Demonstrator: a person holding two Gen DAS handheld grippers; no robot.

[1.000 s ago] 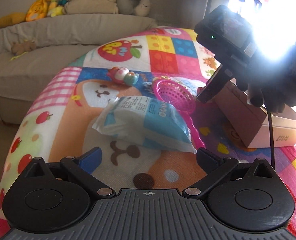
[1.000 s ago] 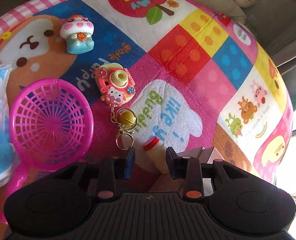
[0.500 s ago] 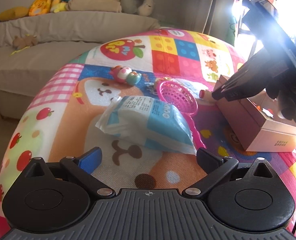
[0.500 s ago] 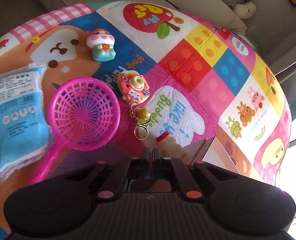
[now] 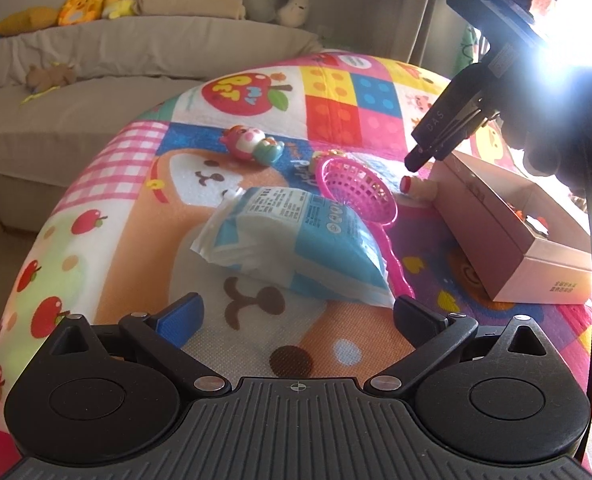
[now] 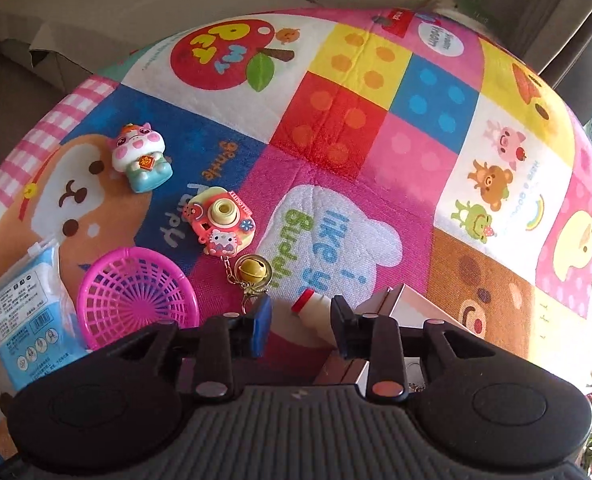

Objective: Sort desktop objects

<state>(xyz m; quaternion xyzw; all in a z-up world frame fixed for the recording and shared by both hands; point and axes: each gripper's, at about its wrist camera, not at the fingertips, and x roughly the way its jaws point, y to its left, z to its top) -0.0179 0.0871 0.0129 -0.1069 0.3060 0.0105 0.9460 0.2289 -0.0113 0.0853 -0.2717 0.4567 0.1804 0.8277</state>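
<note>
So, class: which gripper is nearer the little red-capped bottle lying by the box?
Right. The right gripper hangs just above the bottle, jaws open astride it. The left gripper sits well back, beyond the tissue pack.

Both wrist views look down at the mat (image 5: 200,160), sharing the pink basket (image 6: 136,292)

Both grippers are black plastic with a ribbed grey base and silver screws. The left gripper (image 5: 298,312) has one blue pad. A black glove (image 5: 568,120) covers the hand, with a thin black cable below.
</note>
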